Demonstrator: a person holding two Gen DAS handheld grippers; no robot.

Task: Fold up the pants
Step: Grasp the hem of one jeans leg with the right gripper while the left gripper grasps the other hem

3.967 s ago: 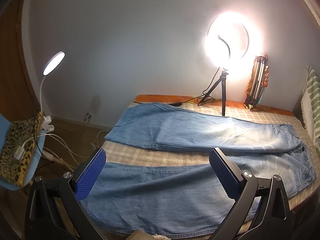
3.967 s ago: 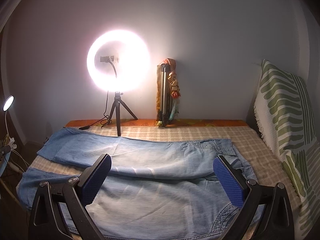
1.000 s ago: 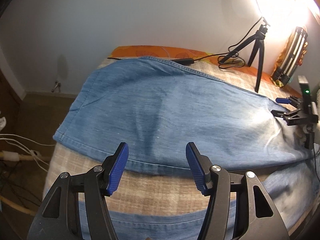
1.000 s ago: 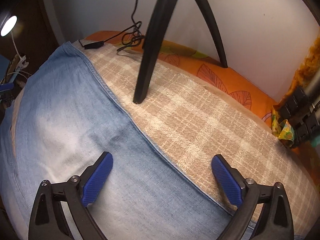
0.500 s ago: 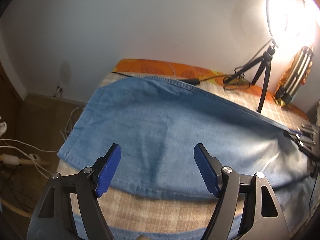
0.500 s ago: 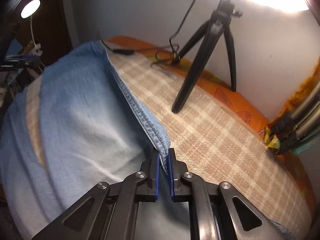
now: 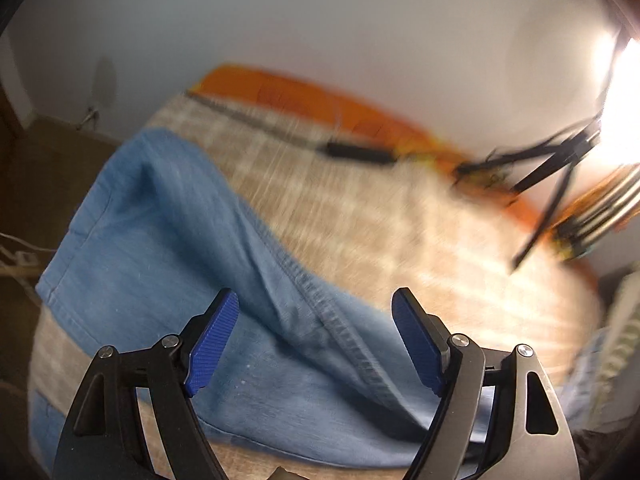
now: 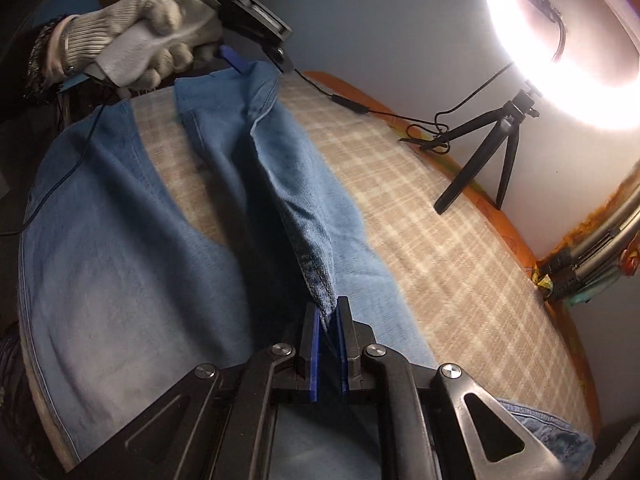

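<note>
clearly the right gripper (image 8: 329, 320) is clenching the seam edge of the jeans (image 8: 132, 264), its blue pads pinching a peak of denim and lifting it off the plaid bed cover (image 8: 460, 264). from that peak the raised leg is stretching away in a ridge toward the far hem, on the side away from the ring light (image 8: 568, 40). the other leg is lying flat on the cover, farther from the ring light than the lifted one, with a strip of plaid showing between the two legs. the waistband end is bunching at the near edge of the cover, below the right gripper. the left gripper (image 7: 316, 340) is standing released over the same lifted leg; its jaws have just been widening, and the folded seam is running between the blue pads (image 7: 212, 340) without either pad pressing on it. in the right wrist view a gloved hand (image 8: 132, 36) is gripping the left tool's handle above the far hem, and one blue finger is showing just beside the denim there. the ring light is sitting on a small black tripod (image 8: 488, 140) at the wall edge of the cover, with its cable trailing along the orange border (image 7: 320, 96). a bundle of folded stand legs (image 8: 592, 256) is leaning on the wall beyond the tripod. the left wrist view is smeared with motion blur toward the ring light.
</note>
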